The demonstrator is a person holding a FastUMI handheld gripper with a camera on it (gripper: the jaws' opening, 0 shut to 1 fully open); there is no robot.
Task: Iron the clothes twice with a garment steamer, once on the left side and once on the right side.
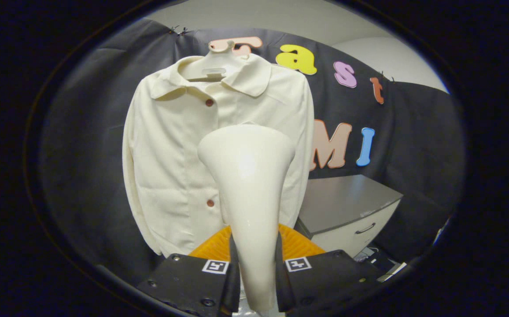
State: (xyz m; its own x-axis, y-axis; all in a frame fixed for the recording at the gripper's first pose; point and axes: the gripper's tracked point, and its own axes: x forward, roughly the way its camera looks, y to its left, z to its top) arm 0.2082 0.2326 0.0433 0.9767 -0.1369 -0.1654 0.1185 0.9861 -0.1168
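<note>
- Right now my jaws pinch the steamer (248,176) by its narrow neck, one finger pressed on each side; its wide head rises ahead of them, upright, in front of the shirt.
- My gripper (254,268) sits low, below the shirt's hem, with the steamer's head over the shirt's mid-front, right of the button line. I cannot tell whether the head touches the cloth or stands just off it.
- I judge the steamer hard, glossy and likely slippery; the neck tapers, so it could slide or twist in my hold. The hold where it is now, low on the neck, looks best.
- The shirt (175,163) hangs on a hanger (212,66) against the booth's dark wall, front toward me, buttoned. It is soft, light cloth and will swing or bunch if I push hard, so light strokes along it seem wise.
- The left panel lies bare and open to a pass; the right panel is partly hidden behind the steamer's head.
- Room: free dark wall left of the shirt. To the right, a cabinet (347,207) stands near the right sleeve and hem, an edge to mind on a low right-side stroke.
</note>
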